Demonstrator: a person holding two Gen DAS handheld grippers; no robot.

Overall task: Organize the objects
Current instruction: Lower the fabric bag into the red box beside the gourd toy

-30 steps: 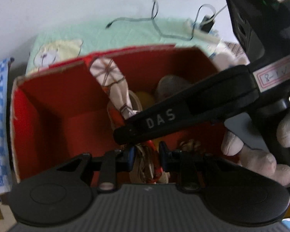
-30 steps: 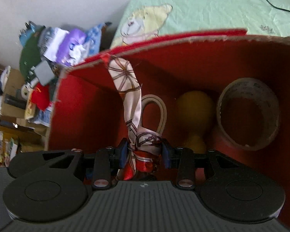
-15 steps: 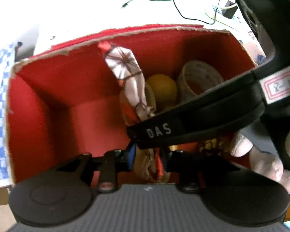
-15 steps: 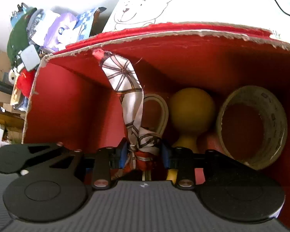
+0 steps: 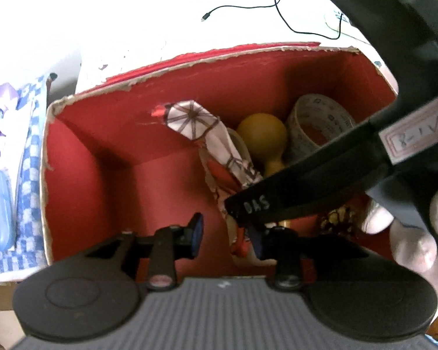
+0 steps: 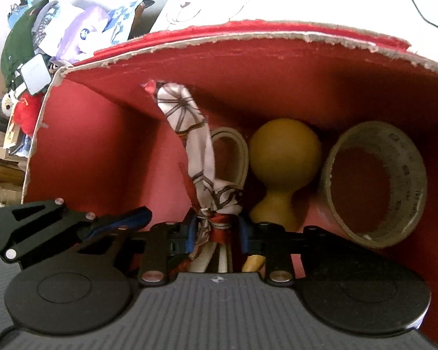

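"DAS" on right gripper, handwritten label unreadable

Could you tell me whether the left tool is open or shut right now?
Open: the left tool shows a wide gap between its blue pads, gripping nothing; the scarf sits in the right tool.

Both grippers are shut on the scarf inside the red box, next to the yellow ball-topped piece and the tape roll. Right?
Not quite. Only the right gripper is shut on the scarf; the left wrist view shows the left gripper open. The rest holds.

Background's kinda messy: a black cable snaking over the white surface, blue checkered cloth left, green garment piled there too.
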